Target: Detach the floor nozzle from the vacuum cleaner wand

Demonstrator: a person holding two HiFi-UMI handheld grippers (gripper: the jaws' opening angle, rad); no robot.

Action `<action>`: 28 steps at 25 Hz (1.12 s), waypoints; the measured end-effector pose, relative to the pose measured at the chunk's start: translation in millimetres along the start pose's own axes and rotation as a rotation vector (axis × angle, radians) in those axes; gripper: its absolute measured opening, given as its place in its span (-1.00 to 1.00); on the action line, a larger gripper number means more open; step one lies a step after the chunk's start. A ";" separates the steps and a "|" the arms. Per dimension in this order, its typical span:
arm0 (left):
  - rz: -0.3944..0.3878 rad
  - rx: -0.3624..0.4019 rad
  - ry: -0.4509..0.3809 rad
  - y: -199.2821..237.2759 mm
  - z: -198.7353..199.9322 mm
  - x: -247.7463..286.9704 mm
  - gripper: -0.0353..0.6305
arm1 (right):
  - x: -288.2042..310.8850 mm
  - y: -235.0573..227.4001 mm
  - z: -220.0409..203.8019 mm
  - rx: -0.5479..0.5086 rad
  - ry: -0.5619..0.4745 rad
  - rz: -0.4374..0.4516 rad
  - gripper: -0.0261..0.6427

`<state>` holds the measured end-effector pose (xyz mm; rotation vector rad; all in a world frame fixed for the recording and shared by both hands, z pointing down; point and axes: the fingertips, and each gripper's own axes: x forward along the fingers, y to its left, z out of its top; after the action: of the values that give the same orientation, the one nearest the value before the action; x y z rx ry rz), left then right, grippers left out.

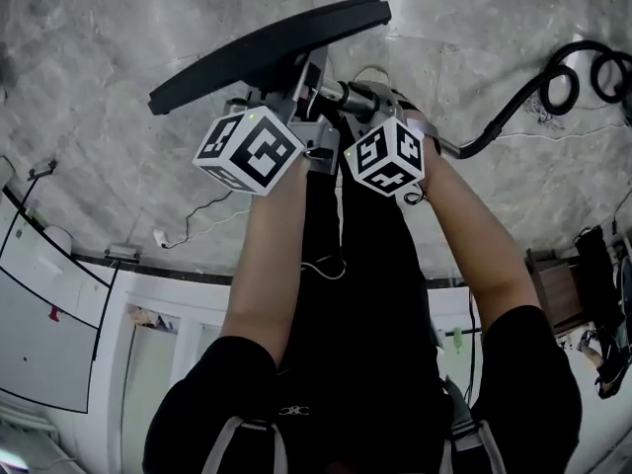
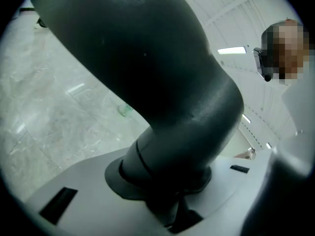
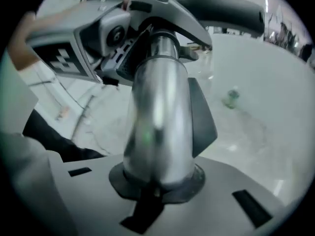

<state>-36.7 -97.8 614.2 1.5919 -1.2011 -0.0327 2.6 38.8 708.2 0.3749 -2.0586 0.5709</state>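
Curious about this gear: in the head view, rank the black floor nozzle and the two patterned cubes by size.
Largest: floor nozzle. Then left cube and right cube: nearly alike, not ranked.

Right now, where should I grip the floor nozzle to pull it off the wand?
Grip its round black neck from the side: it is narrow enough for the jaws, unlike the wide flat head. The left gripper holds it there.

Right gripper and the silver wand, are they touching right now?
Touching. The right gripper view shows the silver wand seated in the right gripper, with the jaws closed against the tube and no gap visible at its base.
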 end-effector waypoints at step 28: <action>-0.191 0.054 -0.195 -14.4 87.1 -45.9 -0.53 | -14.8 52.1 -75.2 -0.107 0.051 0.433 -0.76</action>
<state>-98.9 -129.6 543.3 1.7784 -1.2019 -0.2857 39.3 123.6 716.9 -0.1543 -2.1191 0.7135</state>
